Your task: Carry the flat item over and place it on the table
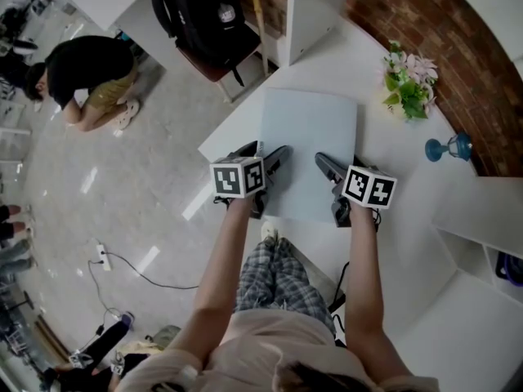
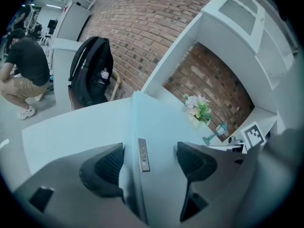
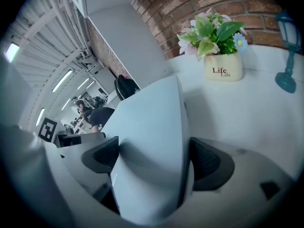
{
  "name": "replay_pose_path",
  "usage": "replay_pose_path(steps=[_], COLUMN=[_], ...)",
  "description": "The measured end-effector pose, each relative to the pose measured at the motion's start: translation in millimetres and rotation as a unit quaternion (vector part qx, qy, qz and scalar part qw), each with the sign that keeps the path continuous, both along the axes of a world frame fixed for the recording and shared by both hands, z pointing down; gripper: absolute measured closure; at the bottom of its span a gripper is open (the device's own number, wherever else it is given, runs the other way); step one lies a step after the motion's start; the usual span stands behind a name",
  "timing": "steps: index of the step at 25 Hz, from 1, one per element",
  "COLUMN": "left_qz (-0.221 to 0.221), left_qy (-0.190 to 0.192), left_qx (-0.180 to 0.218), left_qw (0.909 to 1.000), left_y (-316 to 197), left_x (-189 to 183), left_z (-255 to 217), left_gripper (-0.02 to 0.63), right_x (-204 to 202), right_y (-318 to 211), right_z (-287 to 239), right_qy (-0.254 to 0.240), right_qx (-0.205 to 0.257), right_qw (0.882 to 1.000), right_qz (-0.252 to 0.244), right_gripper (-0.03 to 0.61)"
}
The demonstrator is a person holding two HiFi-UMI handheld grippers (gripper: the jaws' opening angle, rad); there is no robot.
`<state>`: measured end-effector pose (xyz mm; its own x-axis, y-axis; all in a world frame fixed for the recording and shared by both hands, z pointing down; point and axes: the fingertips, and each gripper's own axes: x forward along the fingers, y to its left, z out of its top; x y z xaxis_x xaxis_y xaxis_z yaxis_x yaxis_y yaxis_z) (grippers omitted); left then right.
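Note:
The flat item is a pale blue-white panel lying flat over the white table, its near end past the table's front edge. My left gripper holds the near left edge and my right gripper the near right edge. In the left gripper view the item's thin edge runs between the jaws of the left gripper. In the right gripper view the panel fills the gap of the right gripper. Both look shut on it.
A flower pot and a small blue lamp ornament stand on the table's right side. White shelving lies to the right. A black backpack sits on a chair beyond the table. A person crouches on the floor, left.

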<state>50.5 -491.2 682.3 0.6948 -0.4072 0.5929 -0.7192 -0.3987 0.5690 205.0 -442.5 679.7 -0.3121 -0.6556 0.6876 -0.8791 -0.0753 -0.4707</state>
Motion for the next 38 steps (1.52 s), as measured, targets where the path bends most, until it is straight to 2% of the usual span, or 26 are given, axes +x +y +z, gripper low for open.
replay_pose_path(steps=[6,14,20,26,29,33,38], left_qz=[-0.001,0.004,0.018,-0.016,-0.022,-0.031,-0.033], left_qy=[-0.013,-0.01,-0.036,-0.03,-0.018,0.002,0.008], left_qx=[-0.007,-0.004,0.03,0.089,0.122,0.174,0.243], left_qw=[0.9999,0.9999,0.9987,0.9955,0.9921,0.9843,0.9695], left_y=[-0.1,-0.7,-4.1,-6.7,-5.4,1.0,18.4], left_x=[0.8,-0.3,-6.9,-26.3,-30.3,-36.2,-45.0], left_z=[3.9,2.1,-15.5,-52.2,-78.0,-117.2,-167.7], left_gripper=[0.268,0.265,0.265,0.267,0.284,0.406,0.502], right_x=[1.3,0.0,0.8,19.7,31.3,41.1,47.7], right_y=[0.0,-0.6,0.4,7.7,13.7,26.4,53.8], right_z=[5.0,1.5,-15.1,-51.7,-81.2,-124.8,-179.4], right_qy=[0.001,0.0,0.015,0.031,0.045,0.071,0.109], right_qx=[-0.021,-0.015,0.008,0.06,0.108,0.177,0.259], right_qw=[1.0,1.0,1.0,0.998,0.992,0.98,0.958], right_qz=[-0.004,-0.007,-0.007,0.019,0.035,0.051,0.062], right_gripper=[0.106,0.104,0.104,0.113,0.209,0.318,0.422])
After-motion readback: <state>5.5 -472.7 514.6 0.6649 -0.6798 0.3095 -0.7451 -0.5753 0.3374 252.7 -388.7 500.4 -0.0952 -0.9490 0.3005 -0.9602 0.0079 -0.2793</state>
